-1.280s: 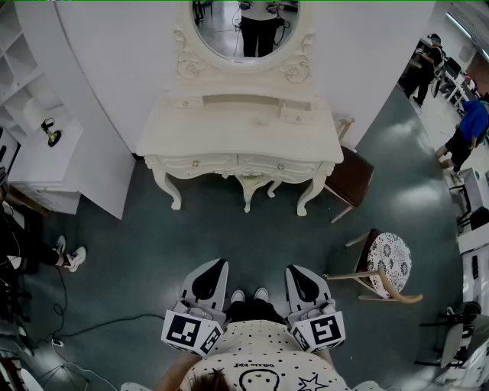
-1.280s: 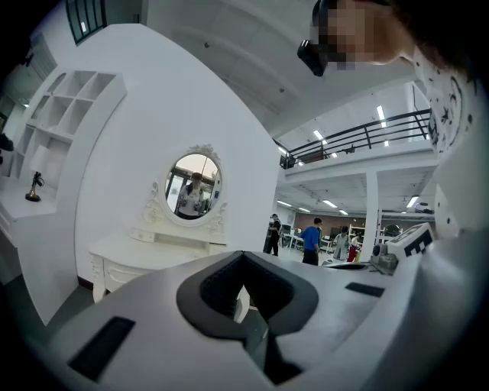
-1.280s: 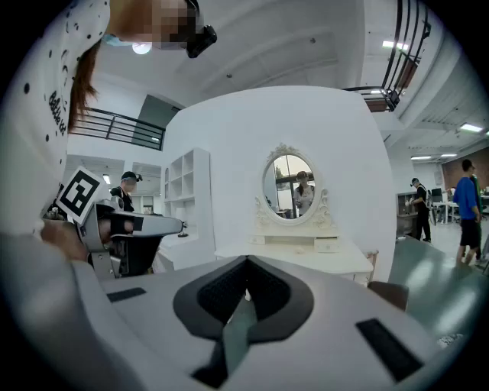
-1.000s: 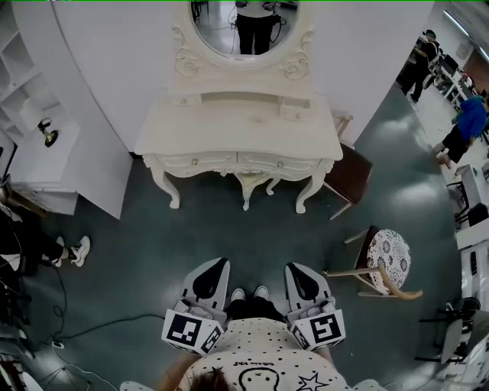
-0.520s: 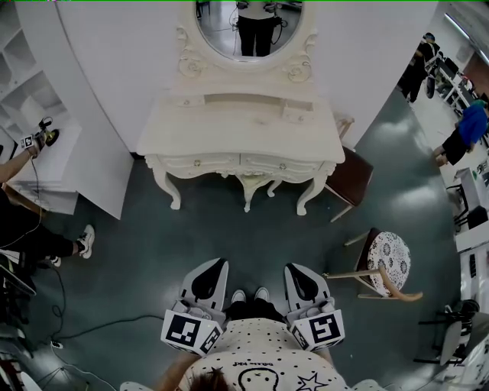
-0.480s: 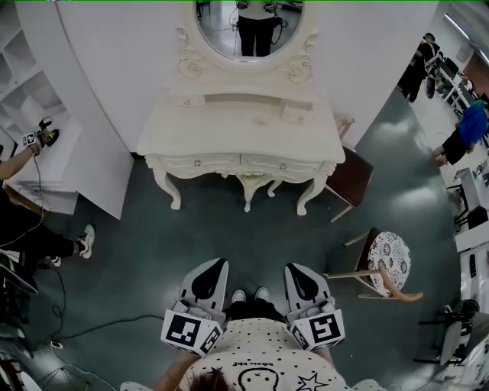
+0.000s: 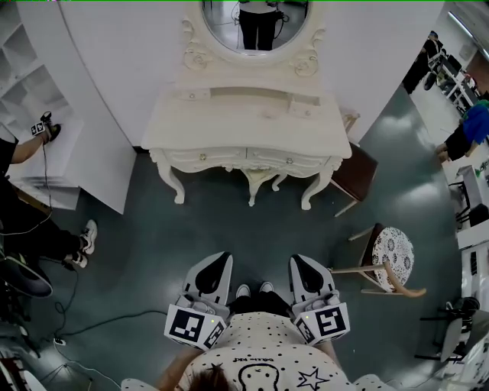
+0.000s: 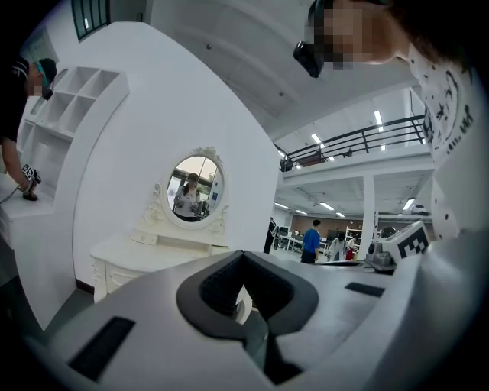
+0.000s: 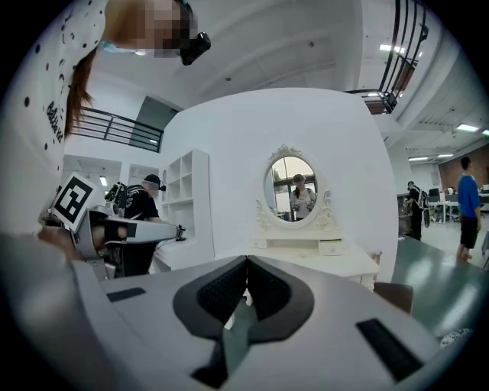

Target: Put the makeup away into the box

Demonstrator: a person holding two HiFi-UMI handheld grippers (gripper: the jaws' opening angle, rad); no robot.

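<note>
A white dressing table (image 7: pixel 244 126) with an oval mirror (image 7: pixel 256 19) stands against the curved wall, across a stretch of floor from me. Small pale drawer boxes (image 7: pixel 304 109) sit on its top; I can make out no makeup from here. My left gripper (image 7: pixel 221 257) and right gripper (image 7: pixel 299 260) are held close to my body, side by side, pointing at the table. In the left gripper view the left gripper (image 8: pixel 243 253) has its jaws meeting with nothing between them. The right gripper (image 9: pixel 246 260) is likewise shut and empty. The table also shows ahead in both gripper views.
A brown-seated chair (image 7: pixel 357 172) stands at the table's right corner, and a patterned-seat chair (image 7: pixel 393 256) is to my right. A white shelf unit (image 7: pixel 42 122) stands at the left, where a person (image 7: pixel 30 229) reaches onto it. A cable (image 7: pixel 92 324) lies on the floor.
The person at the left has stepped in and reached an arm to the shelf unit. The head view has shifted slightly. Both grippers have kept still and shut.
</note>
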